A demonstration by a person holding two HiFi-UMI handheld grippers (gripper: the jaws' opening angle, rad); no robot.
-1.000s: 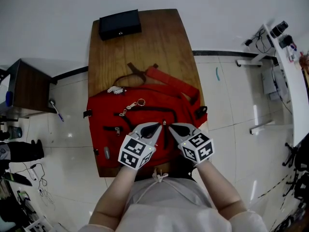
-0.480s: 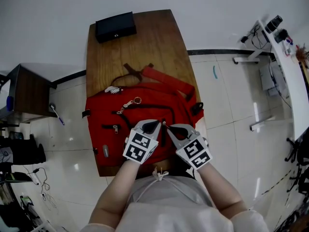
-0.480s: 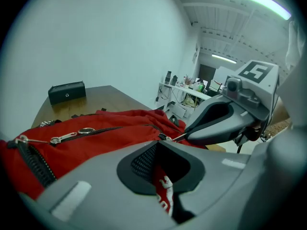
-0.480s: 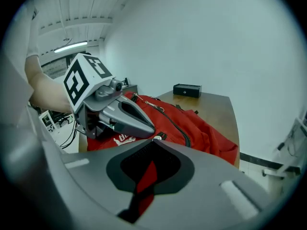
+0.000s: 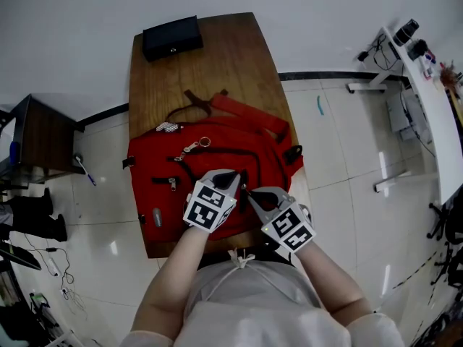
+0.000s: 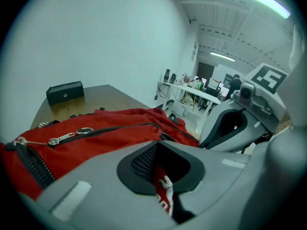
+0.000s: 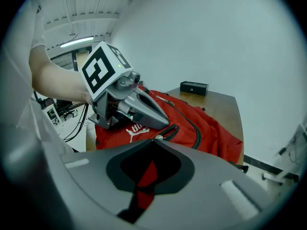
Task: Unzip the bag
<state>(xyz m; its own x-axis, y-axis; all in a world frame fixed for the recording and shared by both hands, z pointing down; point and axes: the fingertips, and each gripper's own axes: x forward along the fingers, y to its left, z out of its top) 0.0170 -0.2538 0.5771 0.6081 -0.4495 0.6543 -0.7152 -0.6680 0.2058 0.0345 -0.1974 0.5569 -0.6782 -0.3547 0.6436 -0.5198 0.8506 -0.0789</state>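
Note:
A red backpack [image 5: 217,154] lies flat on the wooden table [image 5: 217,63], its black zippers facing up. At the bag's near part my left gripper [image 5: 231,178] is shut on a fold of red fabric with a white logo [image 6: 165,195]. Close beside it on the right, my right gripper [image 5: 247,191] is shut on a red zipper pull [image 7: 144,174]. The metal slider [image 7: 158,137] sits just beyond its jaws on the black zipper track [image 7: 195,128]. In the right gripper view the left gripper [image 7: 160,122] presses on the bag next to that slider.
A black box [image 5: 171,37] stands at the table's far end. The bag's red straps [image 5: 246,114] trail toward it. A key-ring pull [image 5: 205,142] lies on the bag's upper front. A dark side table [image 5: 40,132] stands left; the table's near edge is just below the grippers.
My right gripper has rolled and drawn a little toward the table's near edge with the pull. The left gripper has kept its place on the fabric.

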